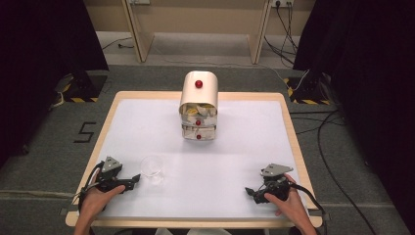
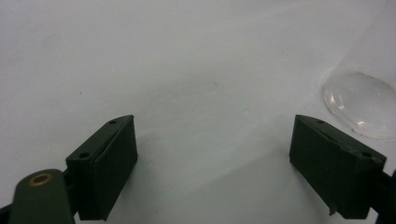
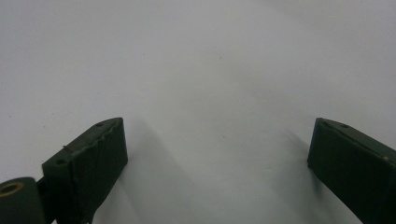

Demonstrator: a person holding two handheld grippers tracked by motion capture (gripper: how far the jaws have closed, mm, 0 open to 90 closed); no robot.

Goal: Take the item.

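Observation:
A small cream cabinet with red knobs stands at the middle back of the white table; its lower drawers look stuffed with light and yellow bits. A clear plastic cup stands near the front left, and its base appears at the right edge of the left gripper view. My left gripper rests on the table just left of the cup, jaws wide apart with bare table between them. My right gripper lies at the front right, open over bare table.
The table's wooden rim frames the white top. Beyond it lie grey floor, black curtains at both sides, loose cables at the right and wooden legs of furniture at the back.

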